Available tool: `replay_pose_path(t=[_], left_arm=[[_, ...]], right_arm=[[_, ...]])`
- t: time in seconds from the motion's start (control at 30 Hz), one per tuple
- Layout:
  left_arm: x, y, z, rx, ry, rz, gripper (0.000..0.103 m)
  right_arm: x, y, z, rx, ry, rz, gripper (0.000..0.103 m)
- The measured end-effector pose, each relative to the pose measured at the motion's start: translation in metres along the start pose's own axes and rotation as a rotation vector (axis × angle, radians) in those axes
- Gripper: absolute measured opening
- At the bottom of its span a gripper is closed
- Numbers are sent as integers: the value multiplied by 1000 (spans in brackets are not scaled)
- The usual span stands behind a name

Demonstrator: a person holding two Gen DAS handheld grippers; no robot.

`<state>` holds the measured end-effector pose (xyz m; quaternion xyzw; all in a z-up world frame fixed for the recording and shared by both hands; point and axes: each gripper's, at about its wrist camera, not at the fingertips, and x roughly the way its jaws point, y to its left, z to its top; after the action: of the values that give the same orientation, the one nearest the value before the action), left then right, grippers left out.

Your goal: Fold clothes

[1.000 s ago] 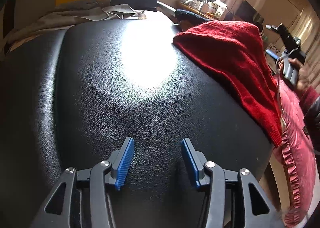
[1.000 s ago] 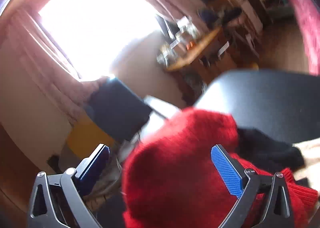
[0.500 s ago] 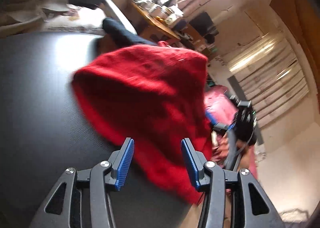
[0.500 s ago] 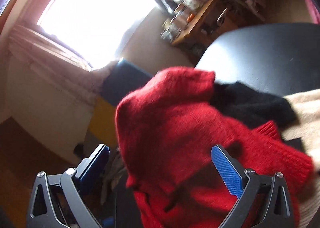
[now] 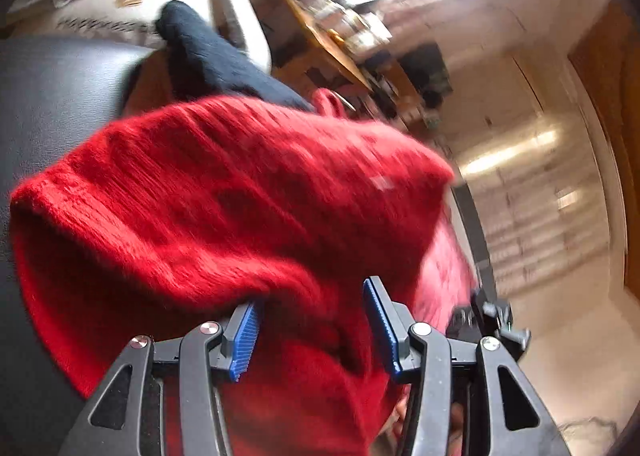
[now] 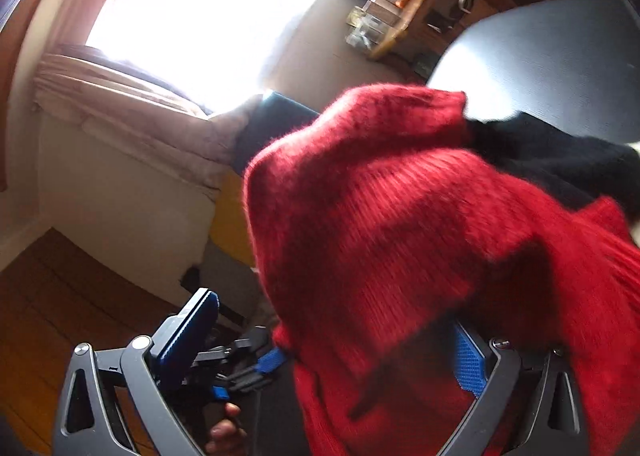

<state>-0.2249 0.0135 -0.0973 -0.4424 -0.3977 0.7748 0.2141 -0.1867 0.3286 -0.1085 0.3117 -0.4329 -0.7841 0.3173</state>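
Sweater (image 5: 224,196), red and thick-knitted, lies heaped on the black desk (image 5: 52,96); I'd judge it soft, floppy and light, best pinched at a hem or shoulder edge, since a mid-body grab would bunch it. Left gripper (image 5: 310,326) stands roughly half open, knit between its pads but unpressed. Right gripper (image 6: 336,340) gapes wide at the sweater's six o'clock edge, holding nothing.

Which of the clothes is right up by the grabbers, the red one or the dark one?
The red sweater. It lies between both grippers' open fingers, while the dark garment lies farther back, partly under it.
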Motion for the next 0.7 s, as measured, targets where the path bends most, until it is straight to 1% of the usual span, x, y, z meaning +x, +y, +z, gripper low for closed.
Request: replay_pose_path(t=[0.03, 0.07, 0.1, 0.13, 0.2, 0.23, 0.27, 0.3, 0.33, 0.37, 0.4, 0.43, 0.47, 0.53, 0.57, 0.63, 0.67, 0.7], left_arm=[[-2, 2, 2, -21, -33, -25, 38], [-5, -2, 2, -7, -70, -37, 33], [-8, -6, 1, 17, -107, -43, 19], [-6, -10, 2, 31, -119, -49, 13], [1, -18, 6, 55, -129, -62, 13], [6, -22, 7, 62, -128, -61, 17], [14, -24, 10, 65, -114, -46, 24], [20, -26, 15, 53, -93, -14, 28], [24, -28, 20, 33, -78, 9, 23], [19, -33, 21, 48, -91, 9, 21], [13, -38, 20, 75, -113, 3, 13], [-1, -45, 18, 114, -148, -10, 7], [-18, -49, 16, 131, -177, -47, 6], [-63, -57, 9, 175, -253, -121, 5], [-77, -61, 5, 196, -273, -131, 5], [-98, -69, -3, 237, -301, -136, 5], [-109, -73, -7, 257, -315, -138, 5], [-112, -76, -9, 277, -310, -122, 5]], right_arm=[[1, 1, 1, -7, -10, 5, 103], [2, 3, 0, -15, -18, 33, 103], [2, 5, -2, -26, -17, 74, 103], [2, 6, -6, -38, -12, 116, 103], [5, 3, -6, -36, -18, 136, 103], [6, 1, -5, -32, -22, 141, 103], [8, -1, -5, -29, -26, 145, 103], [10, -2, -4, -26, -31, 150, 103], [11, -4, -3, -22, -35, 154, 103], [16, -4, -1, -7, -37, 154, 103], [18, 0, 1, -2, -32, 161, 103], [18, 5, 3, -6, -33, 173, 103], [13, 10, 1, -10, -41, 231, 103], [1, 20, -4, -22, -56, 384, 103], [-1, 21, -7, -29, -59, 409, 103], [4, 19, -13, -25, -46, 397, 103], [14, 17, -15, 0, -18, 375, 103], [25, 14, -13, 19, -11, 349, 103]])
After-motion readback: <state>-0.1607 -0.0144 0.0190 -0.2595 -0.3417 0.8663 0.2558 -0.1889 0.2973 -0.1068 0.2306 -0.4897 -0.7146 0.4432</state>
